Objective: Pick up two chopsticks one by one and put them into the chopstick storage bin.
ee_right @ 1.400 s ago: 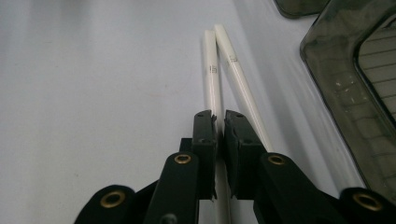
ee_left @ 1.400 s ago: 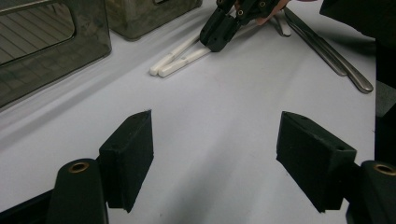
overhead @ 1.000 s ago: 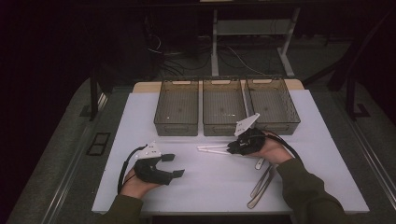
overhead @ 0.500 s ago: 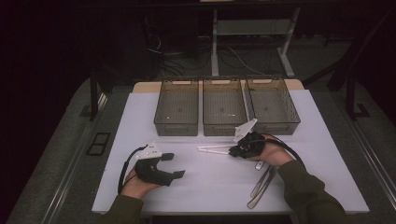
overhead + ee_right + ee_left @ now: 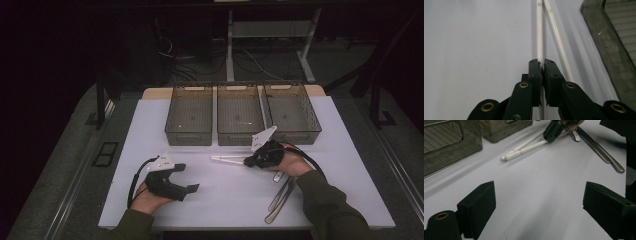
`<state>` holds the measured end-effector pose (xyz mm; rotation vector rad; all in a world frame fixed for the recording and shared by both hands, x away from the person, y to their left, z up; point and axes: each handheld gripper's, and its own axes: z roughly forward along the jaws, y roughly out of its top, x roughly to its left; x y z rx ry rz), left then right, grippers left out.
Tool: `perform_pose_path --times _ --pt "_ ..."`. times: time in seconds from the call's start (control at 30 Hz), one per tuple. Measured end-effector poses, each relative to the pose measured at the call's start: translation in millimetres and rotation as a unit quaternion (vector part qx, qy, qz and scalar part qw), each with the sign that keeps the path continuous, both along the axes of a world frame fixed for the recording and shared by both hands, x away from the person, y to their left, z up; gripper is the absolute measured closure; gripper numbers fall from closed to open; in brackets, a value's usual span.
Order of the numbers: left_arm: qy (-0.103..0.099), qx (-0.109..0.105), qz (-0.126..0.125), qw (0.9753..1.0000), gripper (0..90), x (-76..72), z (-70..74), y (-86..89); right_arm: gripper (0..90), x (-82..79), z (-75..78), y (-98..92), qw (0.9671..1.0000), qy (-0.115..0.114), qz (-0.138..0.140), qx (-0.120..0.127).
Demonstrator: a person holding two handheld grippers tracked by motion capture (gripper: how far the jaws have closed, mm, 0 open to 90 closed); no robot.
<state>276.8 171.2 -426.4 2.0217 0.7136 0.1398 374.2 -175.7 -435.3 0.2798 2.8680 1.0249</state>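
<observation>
Nearest the person, the left gripper (image 5: 186, 178) rests on the white table (image 5: 240, 200) near its left front part, its matte black block-shaped jaws wide apart with nothing between them; smooth bare tabletop stretches ahead of it and to both sides. At the near right, two long slim metal utensils (image 5: 280, 197) with a dull shine lie side by side, angled toward the front edge, just beside the right sleeve.

Farther in, at mid-table, the right gripper (image 5: 248, 161) points left, and its jaws are closed on one of two white sticks (image 5: 227, 158). In the right gripper view the pads pinch a thin, smooth, round white rod (image 5: 539, 37), while a second one (image 5: 555, 37) lies just to its right, nearly parallel and touching or almost touching it. The sticks lie flat, reaching left from the jaws over open table.

Just beyond them stand three rectangular trays (image 5: 240, 114) of smoky translucent plastic with ribbed floors, set side by side along the far edge, their near walls close to the sticks.
</observation>
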Motion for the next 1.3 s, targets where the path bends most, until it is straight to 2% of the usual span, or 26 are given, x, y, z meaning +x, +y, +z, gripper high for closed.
perform_pose_path --times 0.13,0.17,0.2,0.37,0.4,0.47,0.63,0.8,0.87,1.0,1.17,1.3 --pt "0.0 0.002 -0.001 1.0 10.0 -0.1 -0.3 -0.3 84.5 1.8 5.5 3.0 0.9997 -0.002 0.002 0.026" --pt "-0.001 0.002 0.0 1.0 9.8 -0.2 -0.2 -0.3 84.5 3.0 8.6 5.6 0.9992 0.0 0.001 0.041" --pt "-0.001 0.002 0.0 1.0 9.8 -0.2 -0.2 -0.3 84.5 3.0 8.6 5.6 0.9992 0.0 0.001 0.041" --pt "-0.002 0.0 0.002 1.0 9.5 -0.3 -0.3 -0.3 84.5 5.1 18.8 12.5 0.9968 0.007 -0.016 0.078" --pt "-0.002 0.0 0.002 1.0 9.5 -0.2 -0.4 -0.2 84.5 5.9 20.3 13.5 0.997 0.0 -0.014 0.077" --pt "-0.001 -0.001 0.002 1.0 9.5 -0.2 -0.6 -0.2 84.5 5.2 22.2 16.7 0.9965 0.009 -0.026 0.079" --pt "-0.002 -0.001 0.001 1.0 9.5 -0.6 -0.2 0.0 84.5 3.6 26.5 18.5 0.9967 -0.001 -0.031 0.075" --pt "-0.001 -0.001 -0.001 1.0 9.6 -1.0 -1.0 -1.3 84.5 -0.7 38.8 16.1 0.9939 0.012 -0.055 0.095" --pt "-0.002 -0.002 -0.003 1.0 9.6 -1.3 -1.0 -1.8 84.4 -0.5 44.4 13.9 0.9928 0.011 -0.064 0.101" --pt "0.0 -0.008 -0.005 1.0 9.4 -2.2 -0.7 -3.8 84.5 -0.8 56.0 13.8 0.9892 0.018 -0.082 0.12" --pt "-0.003 -0.013 -0.002 0.9999 4.5 -2.8 0.0 -5.5 84.4 3.4 71.9 20.4 0.9875 0.009 -0.107 0.115" --pt "-0.006 -0.014 0.001 0.9999 0.0 -2.7 -0.1 -6.3 84.4 10.4 82.9 30.4 0.9836 0.013 -0.137 0.117"
